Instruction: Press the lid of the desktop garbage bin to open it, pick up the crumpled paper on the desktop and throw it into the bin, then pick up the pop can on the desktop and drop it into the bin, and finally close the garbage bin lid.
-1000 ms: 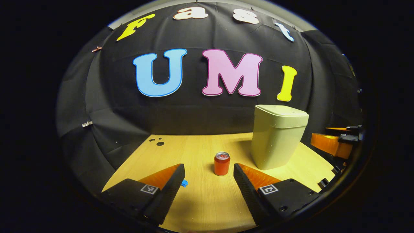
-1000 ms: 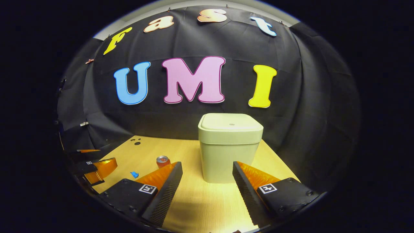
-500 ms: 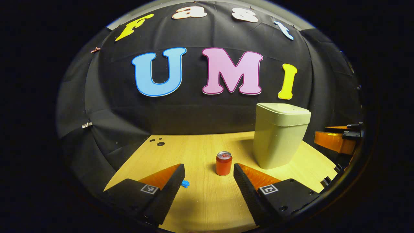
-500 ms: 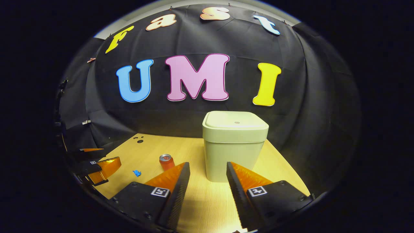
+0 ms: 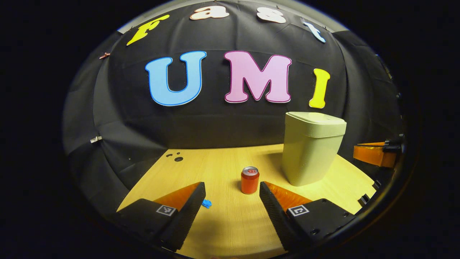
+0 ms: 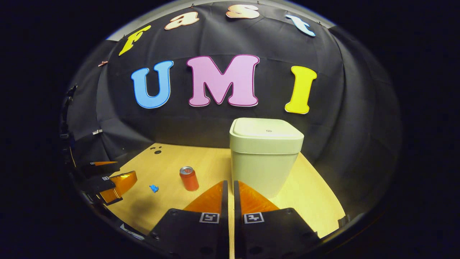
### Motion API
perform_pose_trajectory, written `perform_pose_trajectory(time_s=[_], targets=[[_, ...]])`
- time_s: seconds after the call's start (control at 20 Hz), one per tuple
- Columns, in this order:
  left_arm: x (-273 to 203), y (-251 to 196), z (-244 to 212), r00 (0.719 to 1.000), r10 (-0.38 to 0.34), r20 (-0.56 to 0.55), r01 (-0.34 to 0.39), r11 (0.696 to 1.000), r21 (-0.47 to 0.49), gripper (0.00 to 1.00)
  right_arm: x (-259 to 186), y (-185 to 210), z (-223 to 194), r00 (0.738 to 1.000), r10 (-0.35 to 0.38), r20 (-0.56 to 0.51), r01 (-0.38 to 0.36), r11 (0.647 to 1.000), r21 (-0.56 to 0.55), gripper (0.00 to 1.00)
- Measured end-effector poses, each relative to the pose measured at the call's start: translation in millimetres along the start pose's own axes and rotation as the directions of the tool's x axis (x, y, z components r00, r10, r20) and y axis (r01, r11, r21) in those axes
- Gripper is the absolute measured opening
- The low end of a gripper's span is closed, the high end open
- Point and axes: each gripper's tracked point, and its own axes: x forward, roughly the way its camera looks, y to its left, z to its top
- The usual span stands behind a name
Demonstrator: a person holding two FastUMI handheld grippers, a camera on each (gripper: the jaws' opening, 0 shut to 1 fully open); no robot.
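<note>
A pale green bin (image 5: 311, 151) stands on the wooden desktop with its lid (image 6: 266, 127) down. In the right gripper view the bin (image 6: 264, 162) rises just beyond my right gripper (image 6: 230, 183), whose fingers are shut with nothing between them. A red pop can (image 5: 249, 180) stands upright left of the bin, just ahead of my open left gripper (image 5: 231, 187). A small blue crumpled paper (image 5: 206, 204) lies by the left gripper's left fingertip. The can (image 6: 189, 178) and the paper (image 6: 154, 188) also appear in the right gripper view, left of the bin.
The desktop (image 5: 230, 223) ends at the black cloth wall behind the bin. Small dark holes (image 5: 176, 157) mark its far left corner. The right gripper (image 5: 373, 154) sits at the right edge of the left gripper view, the left gripper (image 6: 111, 183) at the left of the right gripper view.
My right gripper has closed from wide open to shut and has risen and moved closer to the bin. The left gripper has barely shifted and stays open.
</note>
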Motion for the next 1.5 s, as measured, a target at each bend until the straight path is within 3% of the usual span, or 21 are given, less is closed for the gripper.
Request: perform_pose_trajectory(time_s=[0.25,0.5,0.85,1.1,1.5], targets=[[4,1,-2,1.0,-0.006,-0.011,0.006,1.0,-0.002,0.97,2,-4,-6,0.999,-0.018,-0.027,0.018,1.0,-0.006,0.06],[10,2,-7,1.0,-0.015,-0.027,0.015,1.0,-0.004,0.97,9,16,-22,0.993,0.07,-0.098,-0.066,0.997,0.047,0.05],[22,9,-6,0.999,-0.005,-0.039,0.004,1.0,-0.009,0.98,17,9,-5,0.99,0.079,-0.118,-0.072,0.996,0.059,0.05],[29,14,-5,0.999,0.005,-0.04,-0.005,1.0,-0.016,0.97,24,-14,31,0.995,0.042,-0.089,-0.042,0.999,0.006,0.05],[31,26,-6,0.998,0.034,-0.049,-0.035,0.999,-0.02,0.97,63,-60,90,0.999,-0.005,-0.035,0.009,0.993,0.116,0.05]])
